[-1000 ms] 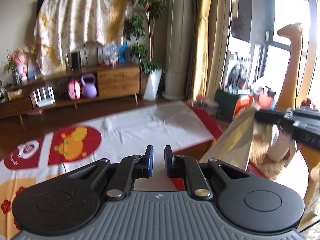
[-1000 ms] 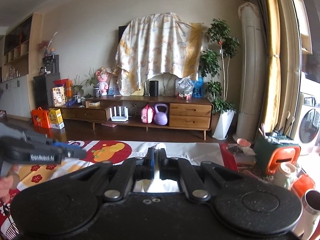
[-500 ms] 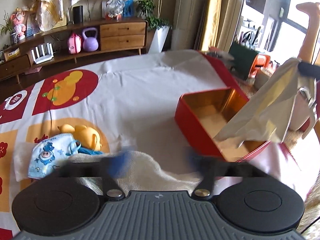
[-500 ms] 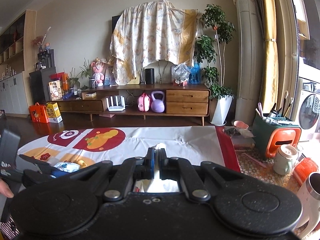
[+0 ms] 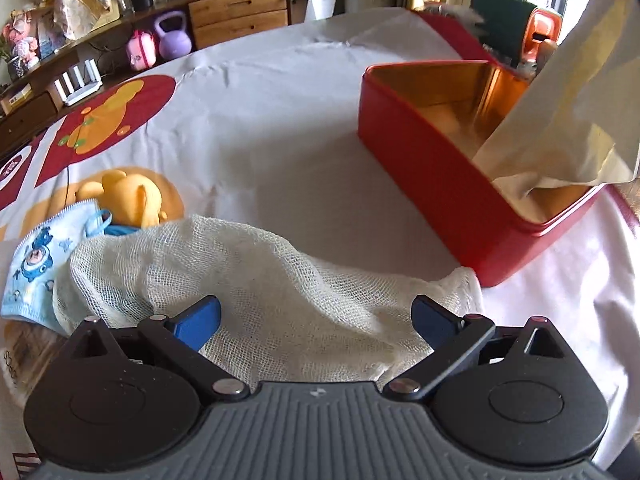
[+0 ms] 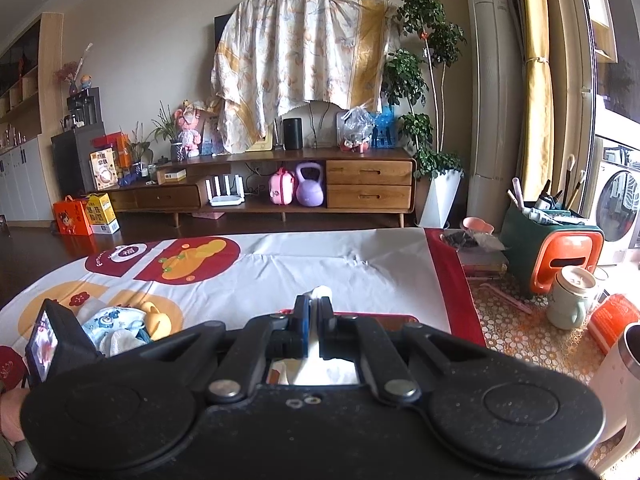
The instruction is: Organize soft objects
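My left gripper (image 5: 316,318) is open wide, low over a white mesh gauze cloth (image 5: 260,280) on the table. Left of the cloth lie a blue cartoon face mask (image 5: 36,260) and a yellow plush toy (image 5: 124,196). A red tin box (image 5: 452,184) with a gold inside stands to the right. My right gripper (image 6: 316,308) is shut on a cream cloth (image 5: 568,92), which hangs down into the box. In the right wrist view only a white tip of that cloth (image 6: 320,292) shows between the jaws, with the box rim (image 6: 384,316) below.
The table wears a white, red and orange printed cover (image 5: 256,92). Beyond its right edge stand a green-orange holder with brushes (image 6: 552,248), a mug (image 6: 572,296) and a tumbler (image 6: 624,364). A wooden TV cabinet (image 6: 280,184) lines the far wall.
My left gripper has tilted down from facing the room to the table, opened wide and lowered onto the gauze cloth. My right gripper has stayed shut on the cream cloth over the box.
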Tool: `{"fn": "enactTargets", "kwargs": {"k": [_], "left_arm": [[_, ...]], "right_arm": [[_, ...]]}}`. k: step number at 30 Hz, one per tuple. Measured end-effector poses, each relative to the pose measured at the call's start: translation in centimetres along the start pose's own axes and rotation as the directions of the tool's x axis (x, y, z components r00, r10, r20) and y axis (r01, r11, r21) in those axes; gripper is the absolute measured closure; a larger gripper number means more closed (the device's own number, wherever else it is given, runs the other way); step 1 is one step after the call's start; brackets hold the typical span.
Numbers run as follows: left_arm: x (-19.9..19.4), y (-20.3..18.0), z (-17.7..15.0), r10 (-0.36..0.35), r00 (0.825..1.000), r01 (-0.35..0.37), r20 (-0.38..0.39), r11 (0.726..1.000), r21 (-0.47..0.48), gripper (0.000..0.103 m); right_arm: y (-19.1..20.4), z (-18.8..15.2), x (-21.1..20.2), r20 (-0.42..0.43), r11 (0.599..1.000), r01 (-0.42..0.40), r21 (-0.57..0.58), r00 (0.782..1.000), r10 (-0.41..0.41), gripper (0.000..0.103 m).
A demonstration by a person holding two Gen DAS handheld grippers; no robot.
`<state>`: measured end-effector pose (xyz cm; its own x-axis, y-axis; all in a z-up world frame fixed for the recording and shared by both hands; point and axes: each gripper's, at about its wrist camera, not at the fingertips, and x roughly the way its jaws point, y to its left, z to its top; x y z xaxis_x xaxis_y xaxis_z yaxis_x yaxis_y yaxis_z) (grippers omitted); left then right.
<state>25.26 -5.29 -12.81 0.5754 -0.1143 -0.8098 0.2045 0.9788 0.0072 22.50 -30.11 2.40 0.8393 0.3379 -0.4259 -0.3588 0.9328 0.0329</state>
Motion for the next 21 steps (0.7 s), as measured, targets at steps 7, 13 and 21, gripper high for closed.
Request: {"fn": "enactTargets", "kwargs": {"k": [7,13,21], "left_arm": [[0.7,0.2,-0.2,0.018,1.0,-0.018,-0.012,0.999,-0.042,0.03],[0.2,0.4,0.2,0.039,0.999,-0.038,0.012,0.998,-0.057,0.076],[-0.9,2.0,0.5,0.03,0.999,-0.025,0.044,0.994,-0.111,0.095]], "right_arm": [[-0.3,-0.2,0.1,-0.005,1.0,0.001,0.004,1.0,-0.001,0.099],[-0.3,-0.1,0.1,-0.007,1.0,0.0,0.002,1.0,0.0,0.099],[-0.7,0.0,-0.1,0.004,1.0,0.008,0.001,1.0,-0.008,0.099]]}}
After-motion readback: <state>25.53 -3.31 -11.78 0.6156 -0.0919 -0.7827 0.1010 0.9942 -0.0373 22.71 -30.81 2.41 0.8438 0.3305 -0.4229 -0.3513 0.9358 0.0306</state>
